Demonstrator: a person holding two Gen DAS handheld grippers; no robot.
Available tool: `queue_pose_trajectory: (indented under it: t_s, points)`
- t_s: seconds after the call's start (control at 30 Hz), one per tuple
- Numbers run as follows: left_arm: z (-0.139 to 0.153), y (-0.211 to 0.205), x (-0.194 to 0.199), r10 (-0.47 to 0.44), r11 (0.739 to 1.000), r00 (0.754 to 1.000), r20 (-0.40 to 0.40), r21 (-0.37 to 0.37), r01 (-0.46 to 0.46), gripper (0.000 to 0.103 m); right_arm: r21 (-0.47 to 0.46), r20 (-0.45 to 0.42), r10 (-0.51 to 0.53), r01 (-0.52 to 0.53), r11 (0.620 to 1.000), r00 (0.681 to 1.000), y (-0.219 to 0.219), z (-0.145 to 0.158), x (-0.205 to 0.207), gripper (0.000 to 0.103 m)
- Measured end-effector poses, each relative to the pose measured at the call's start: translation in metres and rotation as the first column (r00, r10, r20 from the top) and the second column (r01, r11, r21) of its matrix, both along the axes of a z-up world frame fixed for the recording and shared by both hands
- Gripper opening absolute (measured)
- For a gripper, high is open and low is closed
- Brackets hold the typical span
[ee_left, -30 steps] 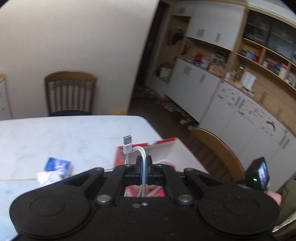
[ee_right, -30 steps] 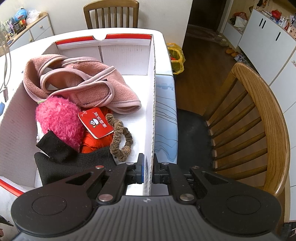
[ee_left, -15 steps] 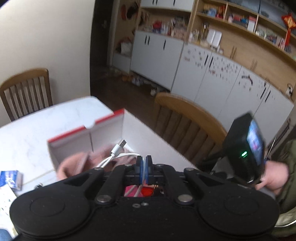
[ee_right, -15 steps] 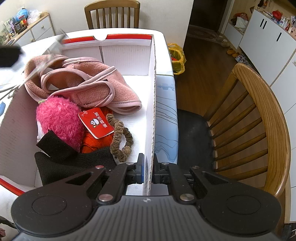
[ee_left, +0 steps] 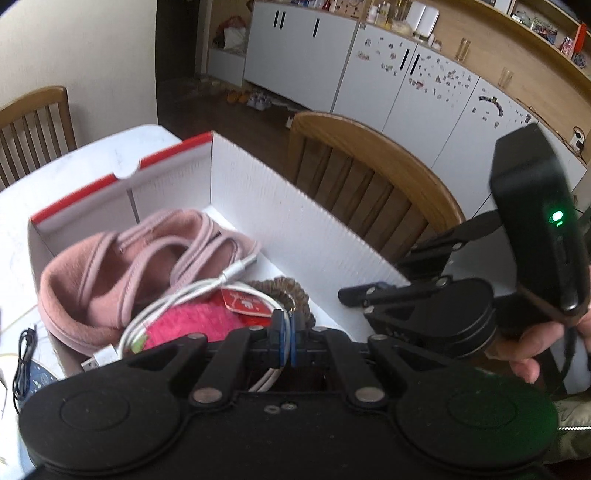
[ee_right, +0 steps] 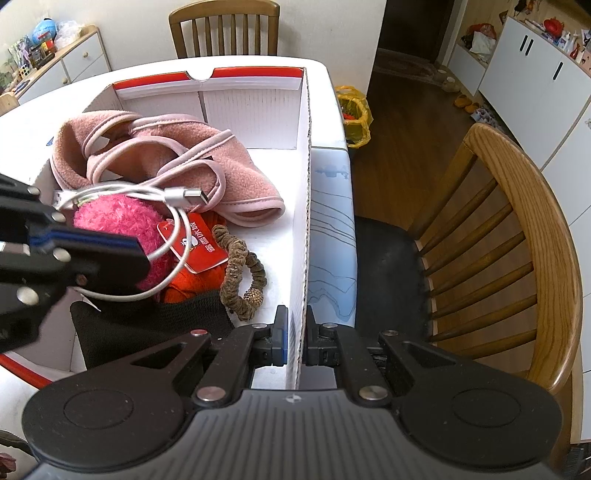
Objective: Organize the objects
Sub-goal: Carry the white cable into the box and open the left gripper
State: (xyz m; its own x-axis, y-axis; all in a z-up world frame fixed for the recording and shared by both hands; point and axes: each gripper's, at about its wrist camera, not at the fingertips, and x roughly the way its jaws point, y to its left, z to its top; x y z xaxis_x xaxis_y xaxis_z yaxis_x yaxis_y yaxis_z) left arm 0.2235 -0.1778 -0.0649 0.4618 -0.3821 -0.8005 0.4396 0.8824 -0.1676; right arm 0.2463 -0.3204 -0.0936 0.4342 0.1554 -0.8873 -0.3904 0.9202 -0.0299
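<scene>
A white box with red rims point(ee_right: 304, 184) sits on the white table, and my right gripper point(ee_right: 295, 325) is shut on its right wall near the front corner. Inside lie a pink fleece garment point(ee_right: 166, 155), a fluffy pink item point(ee_right: 118, 218), a red tag point(ee_right: 195, 243), a brown scrunchie point(ee_right: 240, 280) and black knit cloth point(ee_right: 147, 325). My left gripper point(ee_left: 289, 321) is shut on a looped white USB cable point(ee_left: 177, 299) and hangs low over these contents. In the right wrist view the left gripper point(ee_right: 136, 254) comes in from the left, and the cable point(ee_right: 147, 192) drapes over the fluffy item.
A wooden chair point(ee_right: 517, 240) stands close to the box's right side, and another chair point(ee_right: 223, 26) is at the table's far end. A thin black cord point(ee_left: 24, 350) lies on the table left of the box. A yellow bag point(ee_right: 352, 114) sits on the floor.
My left gripper has swung from over the bare table to over the box and come down, still carrying the white cable. The right gripper has kept still on the box wall.
</scene>
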Motion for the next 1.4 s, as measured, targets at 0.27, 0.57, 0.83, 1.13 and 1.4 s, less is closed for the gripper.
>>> queue_pose_trajectory:
  t_s: [0.27,0.57,0.83,1.13,1.4]
  points:
    - [-0.011,0.002,-0.001,0.014,1.000,0.999,-0.041,0.023,-0.013,0.005,0.000,-0.001,-0.001,0.001,1.000,1.000,0.000,0.000,0.000,0.007]
    - [-0.007,0.010,-0.004,0.040,0.999,0.998,-0.038,0.015,-0.040,0.025,-0.002,0.000,-0.002,0.002,1.000,1.000,0.000,-0.001,0.000,0.006]
    - [0.009,0.025,-0.018,0.074,0.997,0.997,0.000,0.002,-0.074,0.046,-0.013,0.003,-0.003,0.003,1.000,1.000,0.001,0.000,-0.001,0.007]
    - [0.026,0.059,-0.027,0.170,0.986,0.984,0.049,-0.009,-0.169,0.063,-0.030,0.007,-0.002,0.002,1.000,1.000,0.002,0.000,-0.001,0.007]
    - [0.040,0.097,-0.033,0.246,0.969,0.966,0.079,-0.004,-0.246,0.072,-0.044,0.010,-0.003,0.004,0.999,1.000,0.005,0.001,-0.002,0.007]
